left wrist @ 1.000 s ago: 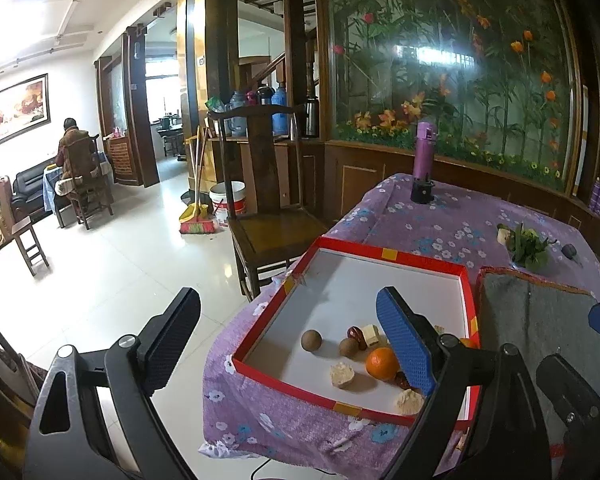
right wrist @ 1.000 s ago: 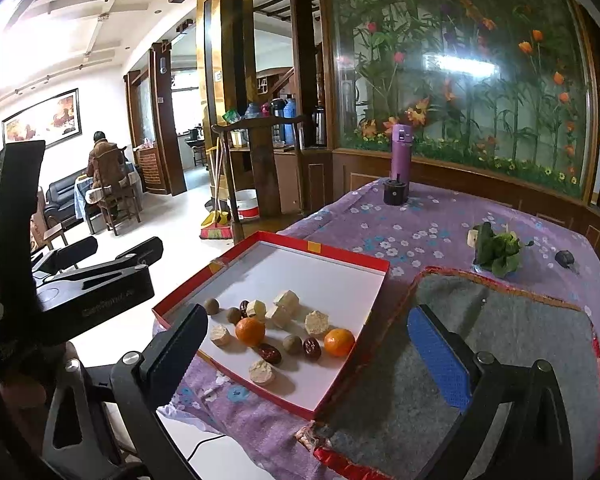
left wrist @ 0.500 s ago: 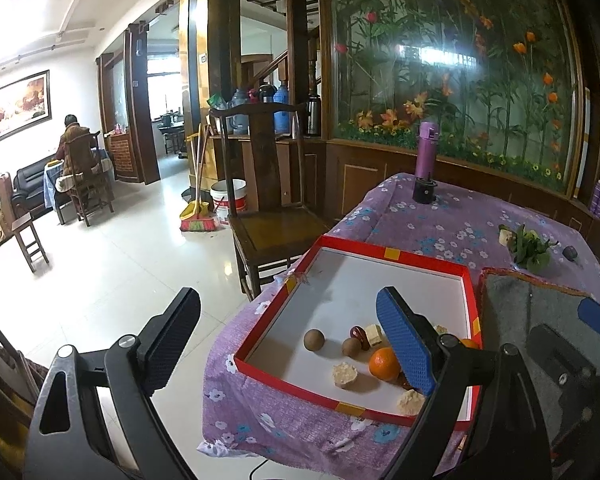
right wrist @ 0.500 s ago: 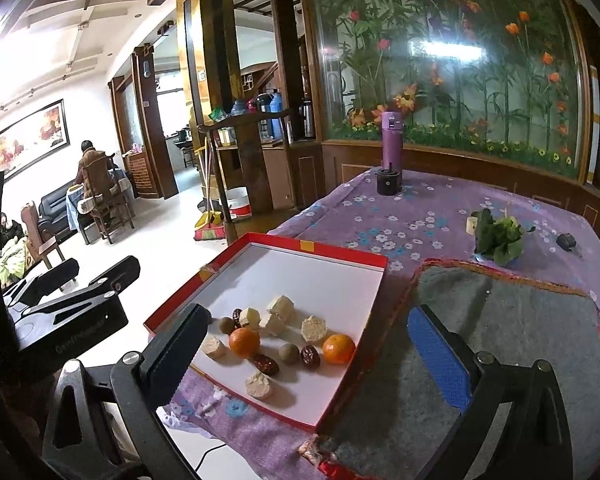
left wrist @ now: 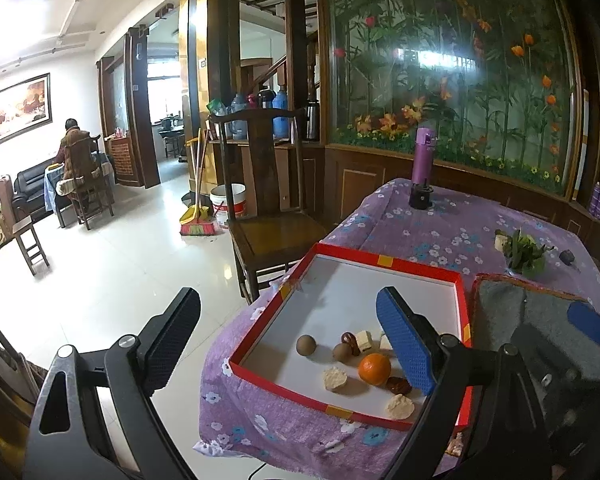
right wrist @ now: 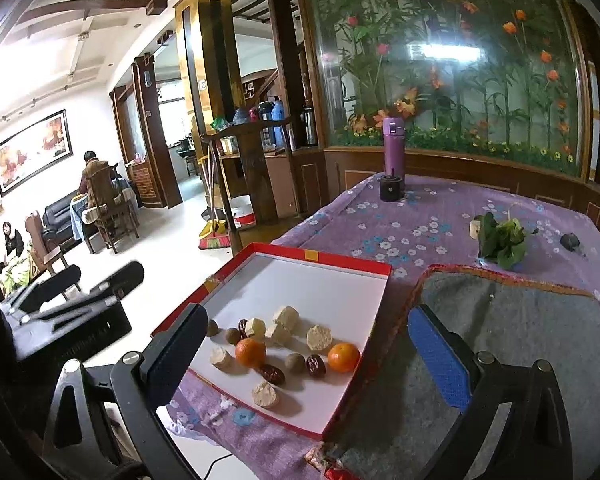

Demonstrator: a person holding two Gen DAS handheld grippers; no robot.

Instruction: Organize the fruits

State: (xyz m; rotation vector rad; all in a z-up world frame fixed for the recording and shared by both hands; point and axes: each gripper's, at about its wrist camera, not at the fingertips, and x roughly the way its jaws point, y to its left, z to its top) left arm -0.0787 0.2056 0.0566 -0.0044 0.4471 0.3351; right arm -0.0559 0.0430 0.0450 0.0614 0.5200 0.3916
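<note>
1. Black-and-blue padded fingers of the right gripper (right wrist: 308, 356) gape wide with nothing between them; over the last second it has drifted lower toward the box. The left gripper (left wrist: 288, 340), likewise spread and empty, has barely shifted.
2. No fruit has moved, so the sorting stands as it was.
3. At 12 o'clock from the right gripper, the red-rimmed white cardboard tray (right wrist: 332, 280) holds two oranges (right wrist: 251, 353), dark dates (right wrist: 315, 365), brown round fruits (right wrist: 295, 361) and pale chunks (right wrist: 319, 337), mixed in one cluster.
4. At 2 o'clock, the grey felt mat (right wrist: 512, 320) lies bare.
</note>
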